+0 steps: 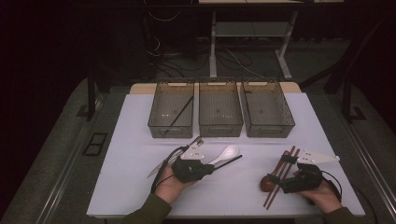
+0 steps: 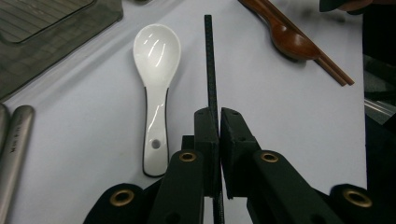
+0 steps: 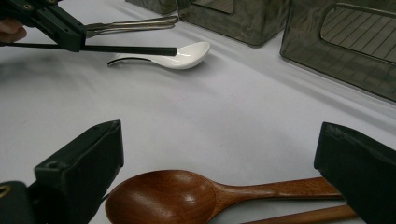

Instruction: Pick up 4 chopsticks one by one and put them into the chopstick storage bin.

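One black chopstick [image 1: 182, 109] is already lodged in the left bin [image 1: 172, 110], leaning across it, while the middle bin [image 1: 220, 108] and right bin [image 1: 267, 108] look bare. A second black chopstick [image 2: 210, 70] is clamped between the closed jaws of the left gripper [image 2: 218, 116], lifted off the surface [image 1: 140, 126] and pointing ahead of it. Just to that gripper's left a white spoon [image 2: 155, 74] is left lying, with metal cutlery [image 2: 14, 140] farther left. The right gripper [image 3: 219, 154] is held released, its jaws wide apart around a wooden spoon [image 3: 187, 193] that is not yet pinched; brown chopsticks [image 1: 280, 175] are lying beside it. Sorting is judged barely begun: most pieces remain to be binned.
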{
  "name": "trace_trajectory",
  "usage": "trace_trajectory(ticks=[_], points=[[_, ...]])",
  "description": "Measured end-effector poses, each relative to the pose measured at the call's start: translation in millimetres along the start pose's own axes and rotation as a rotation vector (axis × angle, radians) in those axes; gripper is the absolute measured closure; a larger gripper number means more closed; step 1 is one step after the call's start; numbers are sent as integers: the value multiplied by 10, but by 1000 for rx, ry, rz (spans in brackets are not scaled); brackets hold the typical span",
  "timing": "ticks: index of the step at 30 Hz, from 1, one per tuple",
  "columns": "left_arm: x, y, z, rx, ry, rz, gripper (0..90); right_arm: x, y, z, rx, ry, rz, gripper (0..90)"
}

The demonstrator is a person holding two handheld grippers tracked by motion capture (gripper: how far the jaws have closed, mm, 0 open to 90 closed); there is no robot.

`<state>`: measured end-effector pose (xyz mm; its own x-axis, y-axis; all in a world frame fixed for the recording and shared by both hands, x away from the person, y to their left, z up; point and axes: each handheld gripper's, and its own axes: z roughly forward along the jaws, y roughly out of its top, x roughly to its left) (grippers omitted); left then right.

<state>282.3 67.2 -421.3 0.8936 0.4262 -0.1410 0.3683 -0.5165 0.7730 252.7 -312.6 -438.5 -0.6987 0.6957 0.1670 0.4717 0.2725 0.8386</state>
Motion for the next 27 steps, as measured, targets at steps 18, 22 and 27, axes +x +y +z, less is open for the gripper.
trace_trajectory(ticks=[18,22,27], points=[[170,-27,-273,-35,15,-6,850,-1,0,-2,2,1,7,13],[198,-33,-323,-36,16,-1,850,0,0,-2,2,0,8,13],[236,-34,-394,-44,27,-6,850,-1,0,-4,2,-1,12,13]])
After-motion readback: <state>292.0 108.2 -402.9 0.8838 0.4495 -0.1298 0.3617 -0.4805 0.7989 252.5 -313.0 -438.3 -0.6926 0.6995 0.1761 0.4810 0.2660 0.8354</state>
